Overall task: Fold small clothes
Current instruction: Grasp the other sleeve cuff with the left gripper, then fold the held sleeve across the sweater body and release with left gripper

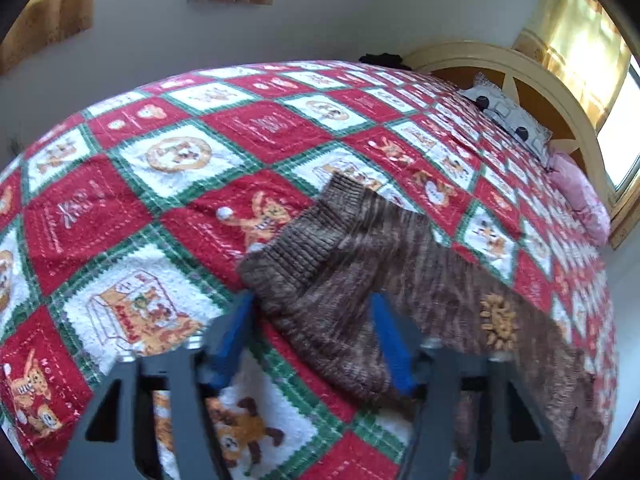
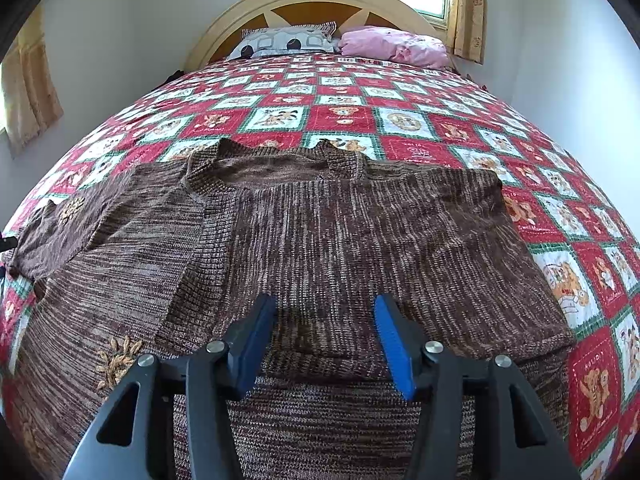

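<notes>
A brown knitted sweater [image 2: 340, 232] lies flat on the bed, neck towards the headboard. Its right side is folded over the body and its left sleeve [image 2: 80, 224] is spread out to the side. My right gripper [image 2: 325, 302] hovers over the lower middle of the sweater, open, and no cloth is pinched between its blue pads [image 2: 394, 344]. In the left wrist view the sleeve [image 1: 320, 248] with its ribbed cuff lies on the quilt. My left gripper [image 1: 311, 300] straddles it with the pads apart, and the cloth between them lies flat and unbunched.
A red, white and green patchwork quilt [image 2: 340, 116] covers the bed. A patterned pillow [image 2: 280, 42] and a pink pillow [image 2: 396, 46] lean on the cream headboard [image 2: 224, 28]. Walls run close along both sides of the bed. Orange flowers [image 1: 498, 326] are stitched on the sweater.
</notes>
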Demonstrator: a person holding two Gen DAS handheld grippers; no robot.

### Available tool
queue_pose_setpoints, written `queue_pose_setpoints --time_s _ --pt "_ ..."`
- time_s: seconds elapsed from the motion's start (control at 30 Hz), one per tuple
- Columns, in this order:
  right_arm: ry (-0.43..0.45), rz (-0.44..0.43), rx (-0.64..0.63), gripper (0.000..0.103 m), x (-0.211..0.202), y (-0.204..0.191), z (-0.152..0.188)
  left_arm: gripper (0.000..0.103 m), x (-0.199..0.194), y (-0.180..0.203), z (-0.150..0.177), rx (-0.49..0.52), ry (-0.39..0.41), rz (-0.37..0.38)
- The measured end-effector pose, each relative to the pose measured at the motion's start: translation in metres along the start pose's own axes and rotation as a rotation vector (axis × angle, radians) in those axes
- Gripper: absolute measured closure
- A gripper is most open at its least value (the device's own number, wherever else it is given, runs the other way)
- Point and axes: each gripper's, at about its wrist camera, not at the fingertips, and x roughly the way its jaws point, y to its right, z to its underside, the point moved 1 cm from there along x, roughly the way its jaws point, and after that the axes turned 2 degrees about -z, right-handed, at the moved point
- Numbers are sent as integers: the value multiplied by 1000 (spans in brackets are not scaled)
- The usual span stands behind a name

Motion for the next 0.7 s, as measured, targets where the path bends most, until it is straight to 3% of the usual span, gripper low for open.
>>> queue_pose_setpoints --time_s 0.1,0.27,0.4,0.53,0.7 --pt "0 -2 2 48 0 0 0 82 3 -7 -3 -19 8 -9" --pt "1 -8 9 48 0 1 -1 91 3 -7 -11 -11 -6 3" --pt "6 -24 23 48 -1 3 0 93 -9 25 -19 66 33 7" --pt "10 -42 42 48 -1 6 0 93 -49 85 -11 212 120 106" --pt "14 -58 59 48 -2 9 0 93 -100 173 44 435 152 301"
